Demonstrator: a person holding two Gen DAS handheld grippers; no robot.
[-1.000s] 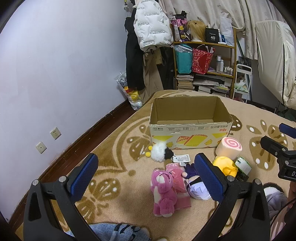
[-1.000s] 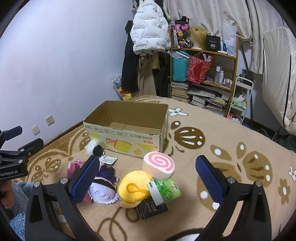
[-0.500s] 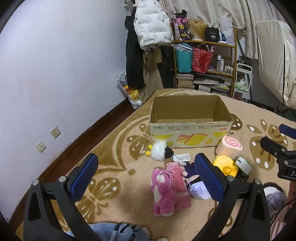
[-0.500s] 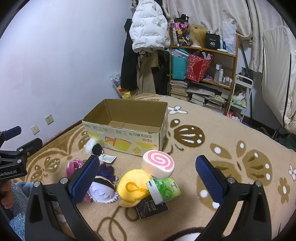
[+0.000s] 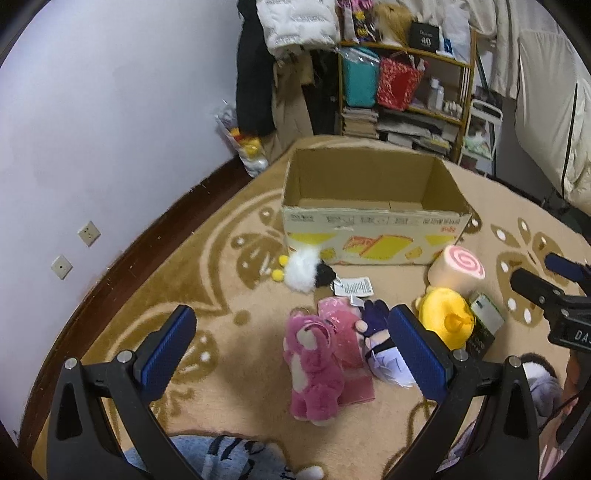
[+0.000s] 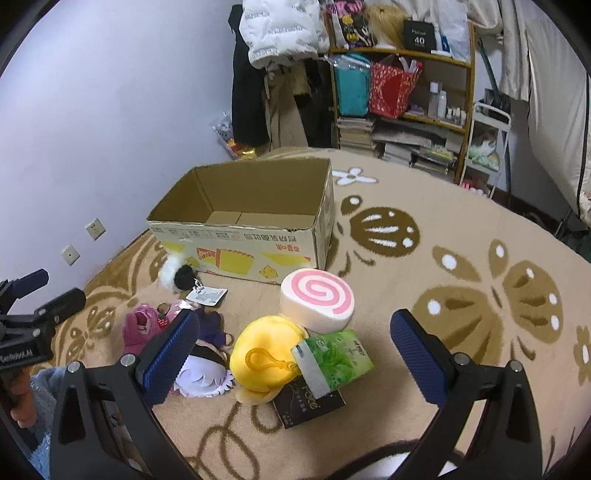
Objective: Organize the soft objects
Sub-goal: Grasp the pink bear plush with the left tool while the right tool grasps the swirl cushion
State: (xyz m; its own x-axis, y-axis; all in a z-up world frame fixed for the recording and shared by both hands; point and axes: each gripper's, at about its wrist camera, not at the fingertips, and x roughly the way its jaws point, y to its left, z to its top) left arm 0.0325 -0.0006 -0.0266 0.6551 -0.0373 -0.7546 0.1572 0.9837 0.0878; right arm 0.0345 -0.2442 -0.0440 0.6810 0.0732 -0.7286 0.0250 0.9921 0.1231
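An open, empty cardboard box stands on the patterned carpet. In front of it lie soft toys: a pink bear, a white-and-black fluffy toy, a purple-haired doll, a yellow plush and a pink-swirl roll cushion. My left gripper hovers open above the pink bear. Above the yellow plush and a green packet, my right gripper is also open. Both hold nothing.
A dark card lies under the green packet. A cluttered shelf with bags and books stands behind the box, hanging coats beside it. The lilac wall with sockets runs along the left. A blue-sleeved arm shows at the bottom.
Both grippers have drifted slightly forward and down toward the toys. Nothing has been taken hold of and the toys have not moved.
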